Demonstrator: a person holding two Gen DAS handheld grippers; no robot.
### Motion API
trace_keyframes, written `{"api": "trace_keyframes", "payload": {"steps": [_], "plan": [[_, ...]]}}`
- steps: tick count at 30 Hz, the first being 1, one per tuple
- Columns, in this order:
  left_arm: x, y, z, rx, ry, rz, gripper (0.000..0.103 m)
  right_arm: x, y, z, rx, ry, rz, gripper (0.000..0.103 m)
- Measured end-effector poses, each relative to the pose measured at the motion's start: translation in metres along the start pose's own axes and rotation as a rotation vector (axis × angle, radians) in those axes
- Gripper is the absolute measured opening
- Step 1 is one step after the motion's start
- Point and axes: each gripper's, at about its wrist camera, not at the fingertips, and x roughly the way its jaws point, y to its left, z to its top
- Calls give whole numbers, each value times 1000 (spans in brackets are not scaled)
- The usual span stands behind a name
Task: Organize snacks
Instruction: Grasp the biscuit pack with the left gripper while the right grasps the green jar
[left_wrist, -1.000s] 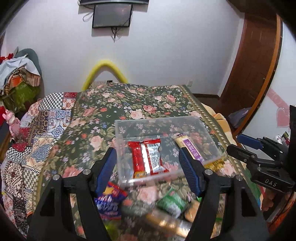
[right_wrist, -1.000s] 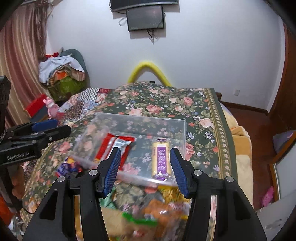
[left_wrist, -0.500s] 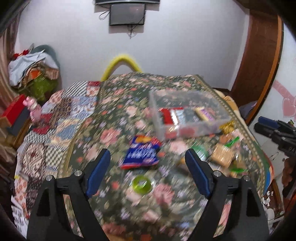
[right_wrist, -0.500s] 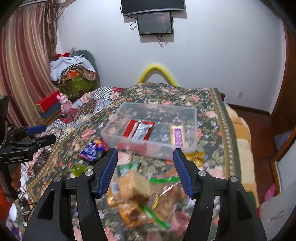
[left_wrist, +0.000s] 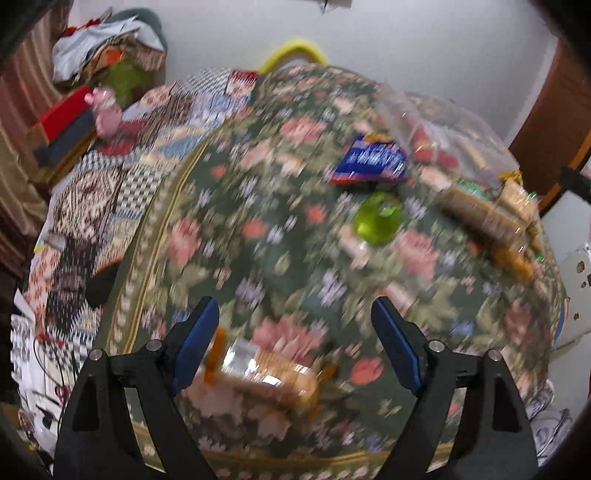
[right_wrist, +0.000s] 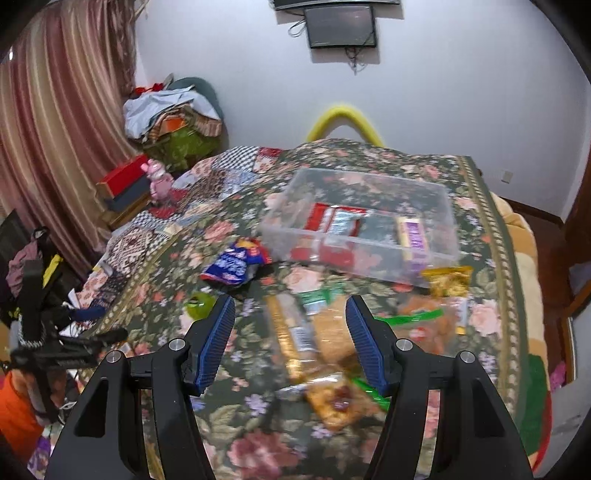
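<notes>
A clear plastic box (right_wrist: 354, 245) sits on the floral bedspread and holds a red packet (right_wrist: 332, 218) and a purple-and-yellow bar (right_wrist: 412, 232). Loose snacks lie in front of it: a blue bag (right_wrist: 236, 264), a green round sweet (right_wrist: 199, 304), cracker packs (right_wrist: 295, 332), a yellow packet (right_wrist: 447, 280) and a jam biscuit (right_wrist: 336, 402). My right gripper (right_wrist: 290, 301) hovers open above the cracker packs. My left gripper (left_wrist: 293, 306) is open over the bed's near edge, with a cracker pack (left_wrist: 266, 373) lying below it. The left wrist view is blurred; the blue bag (left_wrist: 371, 160) and the box (left_wrist: 436, 125) lie far off.
A patchwork quilt (right_wrist: 192, 199) covers the bed's left side. Beyond it stand a red box (right_wrist: 122, 181), a pink toy (right_wrist: 159, 181) and a pile of clothes (right_wrist: 173, 118). A curtain (right_wrist: 55, 129) hangs left. A yellow arch (right_wrist: 345, 118) rises behind the bed.
Both grippers drew back from the box. The left one swung left and down toward the bed's near edge and its jaws widened. The right one now hangs over the loose snacks.
</notes>
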Motion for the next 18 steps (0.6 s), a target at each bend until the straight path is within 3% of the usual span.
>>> {"api": "trace_keyframes", "payload": {"steps": [8,18], "plan": [[25,22,-40,-50,80,-35,94,40,43,-5,-45,76,55,59],[51,32,-60,-77,141,-81,98,88,70,-11,-74,182,93,59]]}}
